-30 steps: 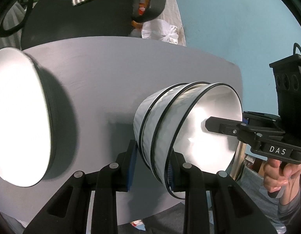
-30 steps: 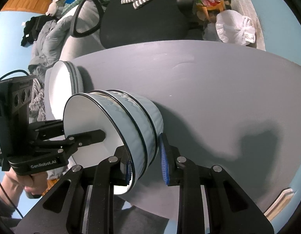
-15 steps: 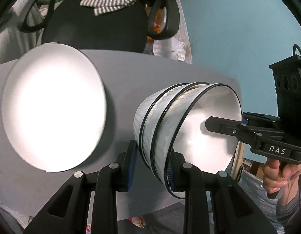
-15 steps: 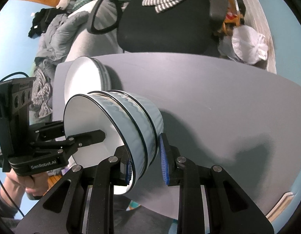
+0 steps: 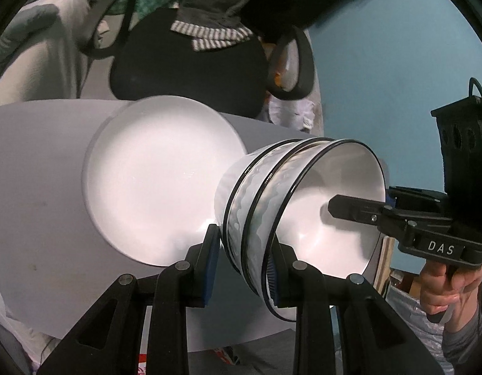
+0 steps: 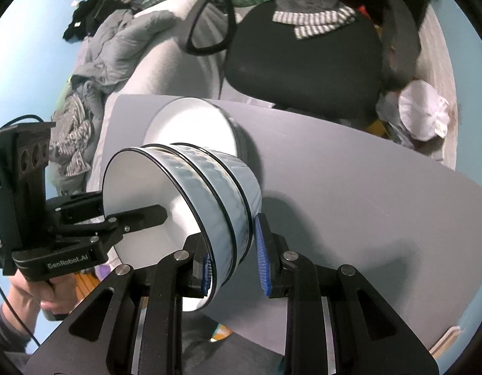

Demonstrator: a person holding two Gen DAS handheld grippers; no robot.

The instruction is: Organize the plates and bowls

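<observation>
you hold the stack of three nested bowls (image 5: 259, 218) (image 6: 209, 193) between both tools, over the grey table (image 5: 37, 218) (image 6: 350, 203). your left gripper (image 5: 241, 268) clamps its rim wall, one finger inside and one outside; your right gripper (image 6: 233, 259) pinches the opposite rim the same way. the white plates (image 5: 153, 181) (image 6: 191, 125) sit just behind the bowls.

glossy bowls (image 5: 272, 206), perhaps ceramic, matt table (image 6: 350, 206)

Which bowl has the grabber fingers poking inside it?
The top bowl of the three nested ones: the left gripper and right gripper each have a finger inside it.
</observation>
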